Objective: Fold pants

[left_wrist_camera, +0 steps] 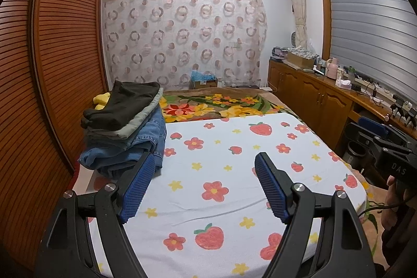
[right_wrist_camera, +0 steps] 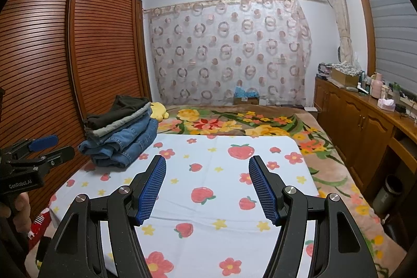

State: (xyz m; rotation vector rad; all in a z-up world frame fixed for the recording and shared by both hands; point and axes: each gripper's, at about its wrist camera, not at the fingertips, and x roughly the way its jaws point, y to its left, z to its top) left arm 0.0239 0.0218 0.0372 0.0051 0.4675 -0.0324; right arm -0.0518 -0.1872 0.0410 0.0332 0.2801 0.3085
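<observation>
A stack of folded pants [left_wrist_camera: 125, 127] sits at the far left of the white strawberry-print sheet [left_wrist_camera: 221, 153]: dark pants on top, grey ones below, blue jeans at the bottom. It also shows in the right wrist view [right_wrist_camera: 121, 136]. My left gripper [left_wrist_camera: 204, 163] is open and empty, held above the sheet just right of the stack. My right gripper [right_wrist_camera: 207, 166] is open and empty above the middle of the sheet [right_wrist_camera: 221, 173]. Each gripper shows at the edge of the other's view, the right one [left_wrist_camera: 385, 147] and the left one [right_wrist_camera: 39, 153].
A brown slatted wardrobe [left_wrist_camera: 52, 64] stands close along the left. A floral blanket [left_wrist_camera: 221, 103] and a yellow plush toy [right_wrist_camera: 159, 111] lie beyond the sheet. A wooden cabinet [left_wrist_camera: 318, 100] with clutter runs along the right. A cardboard box [left_wrist_camera: 204, 80] stands by the patterned curtain.
</observation>
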